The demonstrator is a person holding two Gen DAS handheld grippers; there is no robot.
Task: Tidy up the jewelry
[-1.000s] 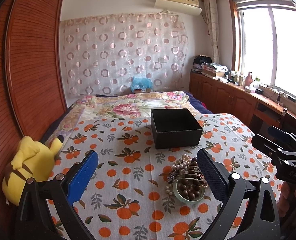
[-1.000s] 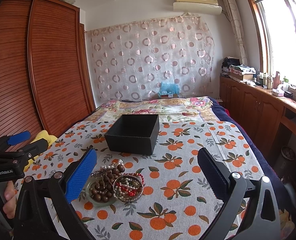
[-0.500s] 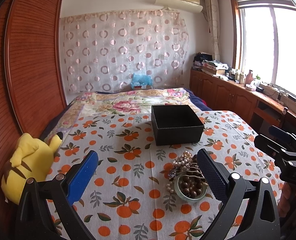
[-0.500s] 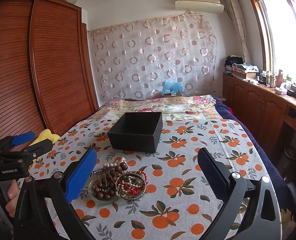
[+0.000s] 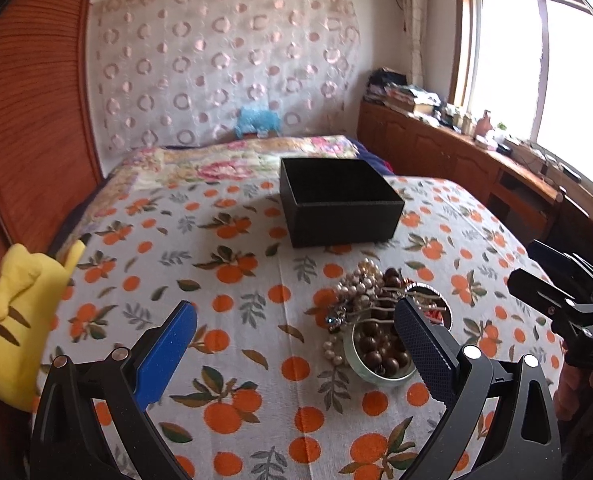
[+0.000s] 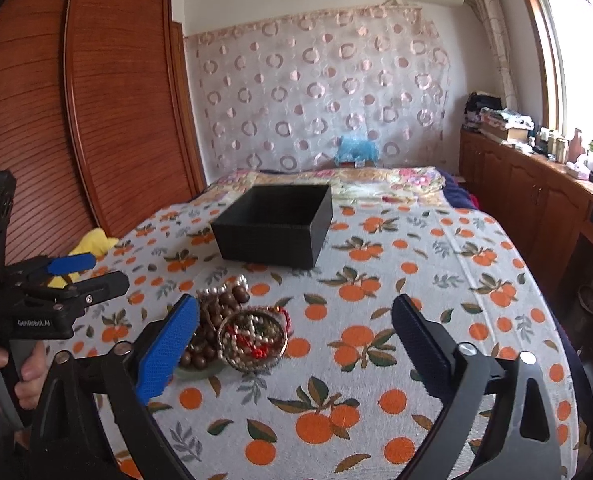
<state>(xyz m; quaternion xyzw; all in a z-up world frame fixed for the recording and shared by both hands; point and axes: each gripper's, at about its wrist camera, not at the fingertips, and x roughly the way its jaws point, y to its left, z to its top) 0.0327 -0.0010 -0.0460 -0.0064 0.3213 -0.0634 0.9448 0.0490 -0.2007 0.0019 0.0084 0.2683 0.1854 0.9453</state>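
Jewelry (image 5: pixel 370 312) lies heaped in two small dishes on the orange-print surface (image 5: pixel 232 360), black box (image 5: pixel 338 200) at twelve o'clock. Left gripper (image 5: pixel 296 344) jaws apart; right gripper (image 6: pixel 294 340) jaws closing, both empty. Approach step; next calls for pinching one strand.

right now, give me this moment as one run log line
left gripper: open, empty | right gripper: closing, nothing between jaws | jewelry pile: on orange-print cloth, untouched | black box: open, behind pile

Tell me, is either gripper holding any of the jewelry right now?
No. The left gripper is open and empty; the right gripper has begun closing with nothing between its jaws. The jewelry lies on the bedspread.
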